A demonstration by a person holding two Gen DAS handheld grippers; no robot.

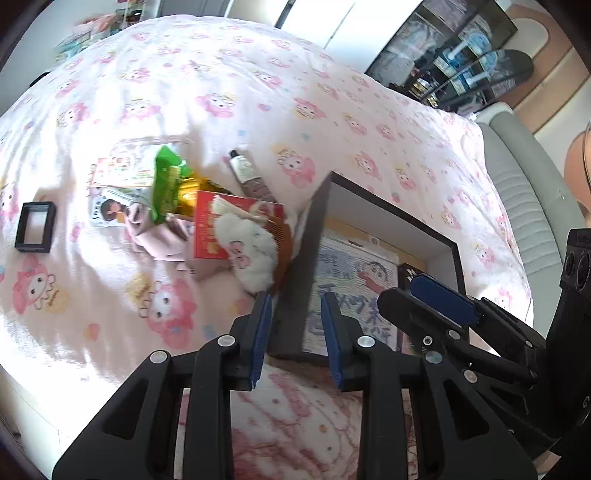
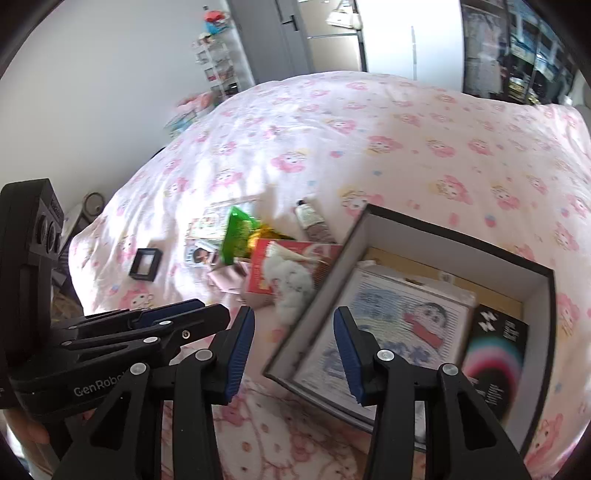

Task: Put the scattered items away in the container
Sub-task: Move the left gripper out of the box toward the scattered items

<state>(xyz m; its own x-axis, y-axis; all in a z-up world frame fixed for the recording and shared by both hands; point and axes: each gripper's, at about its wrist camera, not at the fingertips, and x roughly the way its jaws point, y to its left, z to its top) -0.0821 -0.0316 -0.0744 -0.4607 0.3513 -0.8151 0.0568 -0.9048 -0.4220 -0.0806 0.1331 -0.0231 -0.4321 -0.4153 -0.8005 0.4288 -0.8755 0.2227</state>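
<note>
A dark open box (image 1: 314, 236) (image 2: 317, 280) lies on the bed; inside are a cartoon picture (image 2: 402, 325) and a black packet (image 2: 495, 354). Left of it is a pile: a red box (image 1: 221, 229) (image 2: 266, 269), a white plush (image 1: 255, 251) (image 2: 295, 288), a green packet (image 1: 166, 181) (image 2: 236, 232), a tube (image 1: 243, 170) (image 2: 310, 218), cards (image 1: 118, 166) and pink cloth (image 1: 155, 236). A small black frame (image 1: 35, 227) (image 2: 145, 264) lies further left. My left gripper (image 1: 295, 339) is open and empty, straddling the box's near corner. My right gripper (image 2: 293, 354) is open and empty above the box's near edge.
The bed (image 1: 221, 74) has a pink cartoon-print cover. A grey headboard (image 1: 524, 177) is at the right. Shelves (image 1: 461, 44) and a door (image 2: 280, 33) stand beyond the bed. The right gripper shows in the left wrist view (image 1: 443, 299), close beside the left.
</note>
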